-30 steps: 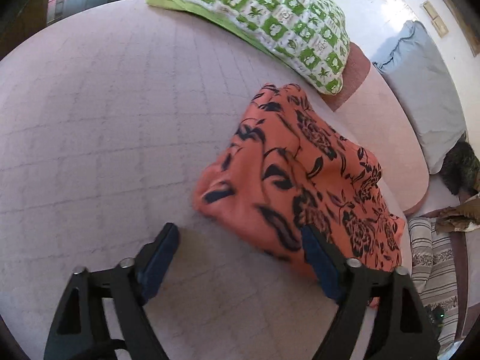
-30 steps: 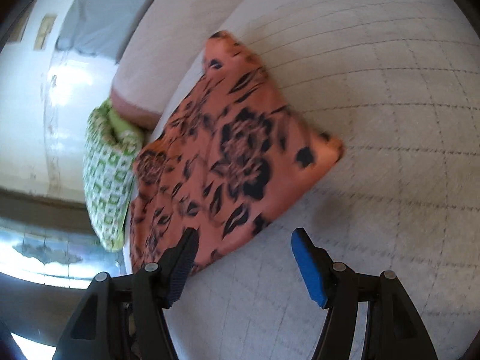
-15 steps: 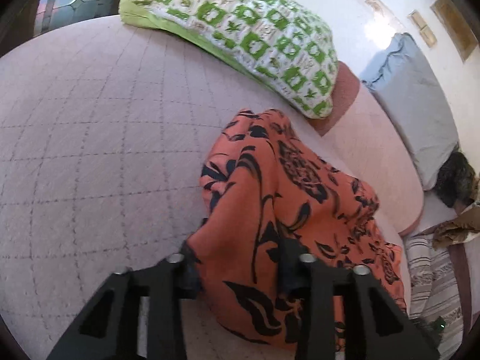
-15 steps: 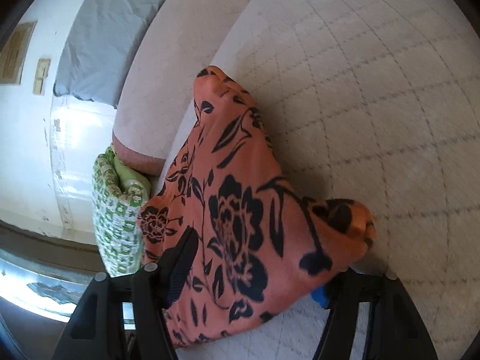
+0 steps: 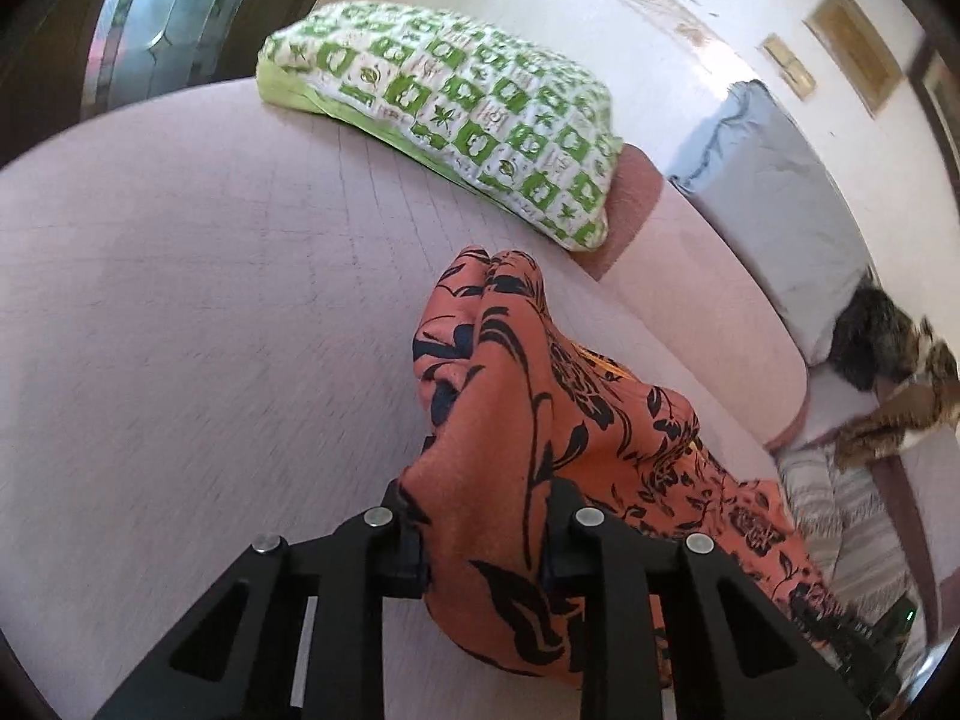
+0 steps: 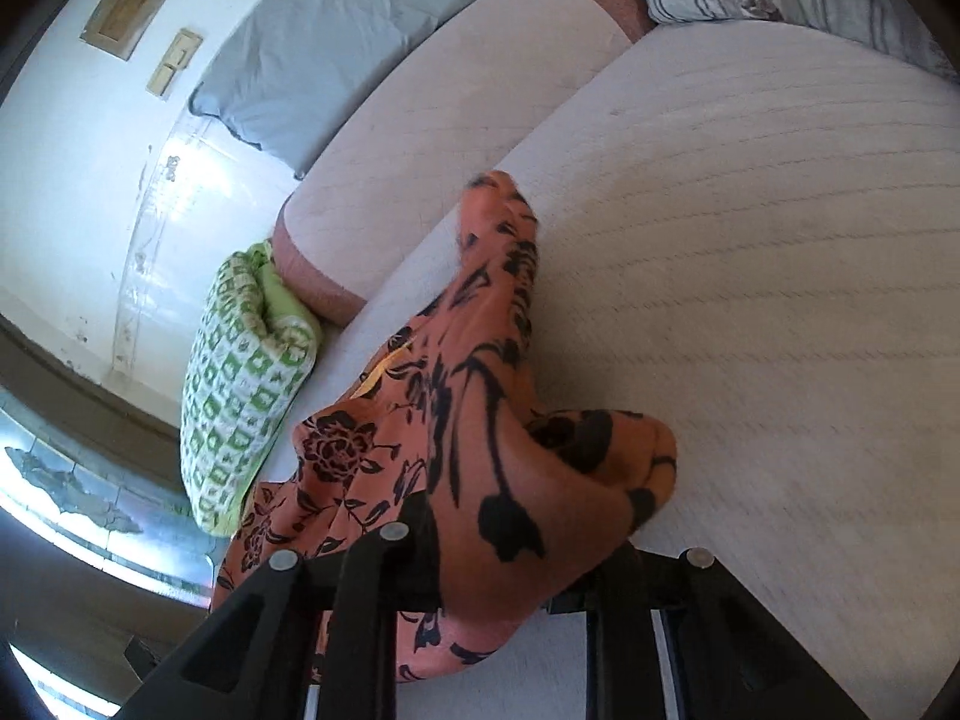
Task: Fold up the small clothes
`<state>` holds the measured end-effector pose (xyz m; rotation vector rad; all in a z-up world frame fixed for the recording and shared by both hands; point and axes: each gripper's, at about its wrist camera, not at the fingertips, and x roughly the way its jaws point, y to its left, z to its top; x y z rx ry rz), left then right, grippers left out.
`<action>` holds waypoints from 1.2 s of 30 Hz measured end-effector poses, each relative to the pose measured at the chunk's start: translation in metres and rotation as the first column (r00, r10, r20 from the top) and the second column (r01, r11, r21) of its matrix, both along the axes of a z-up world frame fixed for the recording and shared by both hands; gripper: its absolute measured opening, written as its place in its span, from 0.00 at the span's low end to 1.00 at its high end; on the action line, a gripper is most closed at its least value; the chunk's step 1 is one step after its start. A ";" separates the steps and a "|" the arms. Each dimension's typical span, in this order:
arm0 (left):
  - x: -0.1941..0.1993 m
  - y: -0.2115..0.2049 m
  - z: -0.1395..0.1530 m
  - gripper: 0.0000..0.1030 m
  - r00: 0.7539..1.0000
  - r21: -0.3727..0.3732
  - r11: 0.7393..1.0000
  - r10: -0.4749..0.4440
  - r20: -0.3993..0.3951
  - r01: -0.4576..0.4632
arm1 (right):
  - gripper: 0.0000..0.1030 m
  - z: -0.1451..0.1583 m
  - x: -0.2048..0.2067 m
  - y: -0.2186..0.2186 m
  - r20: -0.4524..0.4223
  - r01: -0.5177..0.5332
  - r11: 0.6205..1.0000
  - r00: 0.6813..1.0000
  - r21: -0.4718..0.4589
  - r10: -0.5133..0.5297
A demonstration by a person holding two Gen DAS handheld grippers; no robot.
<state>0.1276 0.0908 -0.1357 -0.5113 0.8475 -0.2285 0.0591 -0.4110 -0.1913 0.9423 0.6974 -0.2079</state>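
A pale quilted mattress fills the room. On it, just in front of the green-checked pillow, an orange flowered garment bunches upward. The left gripper and right gripper have just closed, each clamped on a fold.

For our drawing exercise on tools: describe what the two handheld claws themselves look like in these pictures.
Both the left claw and right claw are matte black, built from angular bars with triangular cut-outs, joined by round silver pivot pins. No cables, markings, hands or sleeves are visible.
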 end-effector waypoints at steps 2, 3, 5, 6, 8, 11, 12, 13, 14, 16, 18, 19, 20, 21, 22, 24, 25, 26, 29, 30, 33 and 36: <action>-0.028 0.004 -0.005 0.26 0.999 0.034 0.999 -0.013 -0.029 0.014 | 0.20 0.001 -0.025 0.002 -0.019 -0.012 1.000 1.000 -0.014 0.012; -0.040 0.006 -0.009 0.27 0.999 0.049 0.999 -0.015 -0.049 0.017 | 0.20 -0.003 -0.039 0.002 -0.036 -0.022 1.000 0.999 -0.002 0.021; -0.063 0.013 -0.023 0.36 0.992 0.104 0.994 -0.006 -0.129 0.020 | 0.21 -0.012 -0.057 0.003 -0.082 -0.044 0.999 0.996 0.030 0.046; -0.069 0.019 -0.025 0.46 0.989 0.111 0.994 0.006 -0.145 0.010 | 0.24 -0.019 -0.065 0.002 -0.128 -0.061 0.997 0.990 0.051 0.067; -0.079 0.038 -0.019 0.48 0.987 0.082 0.996 0.047 -0.154 -0.035 | 0.25 -0.028 -0.083 -0.005 -0.192 -0.025 0.994 0.980 0.107 0.045; -0.086 0.064 0.010 0.48 0.991 0.096 0.989 0.117 -0.071 -0.110 | 0.30 -0.017 -0.111 -0.021 -0.195 0.040 0.994 0.981 0.101 -0.020; -0.085 0.067 0.020 0.50 0.993 0.109 0.988 0.114 -0.031 -0.110 | 0.32 -0.009 -0.119 -0.026 -0.201 0.073 0.996 0.978 0.056 -0.061; -0.081 0.068 0.027 0.52 0.994 0.117 0.988 0.106 -0.008 -0.105 | 0.32 0.003 -0.132 -0.032 -0.193 0.125 0.992 0.973 -0.006 -0.124; -0.075 0.068 0.033 0.60 0.995 0.125 0.987 0.097 0.009 -0.097 | 0.34 0.010 -0.140 -0.035 -0.175 0.154 0.988 0.972 -0.026 -0.156; -0.055 0.064 0.043 0.67 0.998 0.133 0.989 0.069 0.009 -0.070 | 0.34 0.031 -0.145 -0.039 -0.099 0.187 0.980 0.976 -0.069 -0.193; -0.031 0.059 0.047 0.73 0.997 0.118 0.991 0.067 0.025 -0.069 | 0.34 0.048 -0.131 -0.030 -0.033 0.123 0.987 0.991 -0.103 -0.127; -0.017 0.055 0.044 0.77 0.998 0.115 0.991 0.060 0.020 -0.062 | 0.34 0.054 -0.119 -0.020 -0.001 0.067 0.992 0.998 -0.103 -0.068; 0.000 0.049 0.040 0.78 0.999 0.113 0.992 0.053 -0.008 -0.051 | 0.34 0.058 -0.107 -0.009 0.024 0.013 0.995 1.000 -0.102 -0.010; 0.017 0.045 0.032 0.78 0.997 0.103 0.993 0.057 -0.051 -0.052 | 0.34 0.060 -0.093 0.004 0.040 -0.048 0.993 0.998 -0.105 0.053; 0.033 0.042 0.022 0.78 0.994 0.079 0.995 0.062 -0.088 -0.055 | 0.34 0.060 -0.078 0.018 0.047 -0.106 0.988 0.993 -0.115 0.112; 0.058 0.035 0.003 0.78 0.988 0.029 0.998 0.060 -0.143 -0.056 | 0.34 0.056 -0.049 0.046 0.041 -0.200 0.972 0.978 -0.126 0.207; 0.064 0.033 -0.005 0.78 0.984 0.014 0.998 0.059 -0.170 -0.057 | 0.34 0.051 -0.035 0.059 0.039 -0.247 0.962 0.967 -0.120 0.253; 0.072 0.032 -0.017 0.78 0.977 -0.023 0.997 0.061 -0.206 -0.067 | 0.34 0.046 -0.027 0.068 0.039 -0.276 0.954 0.959 -0.115 0.282; 0.085 0.026 -0.035 0.77 0.969 -0.062 0.995 0.057 -0.241 -0.074 | 0.34 0.029 0.006 0.104 0.032 -0.389 0.916 0.919 -0.103 0.393; 0.090 0.023 -0.037 0.77 0.969 -0.056 0.996 0.050 -0.241 -0.066 | 0.34 0.022 0.018 0.116 0.027 -0.418 0.903 0.906 -0.095 0.422; 0.102 0.012 -0.035 0.77 0.976 -0.069 0.998 -0.011 -0.220 -0.004 | 0.34 0.005 0.052 0.141 0.021 -0.474 0.879 0.880 -0.056 0.475; 0.113 0.001 -0.025 0.77 0.985 -0.018 1.000 -0.021 -0.171 0.018 | 0.34 -0.006 0.081 0.156 0.030 -0.491 0.869 0.870 -0.059 0.493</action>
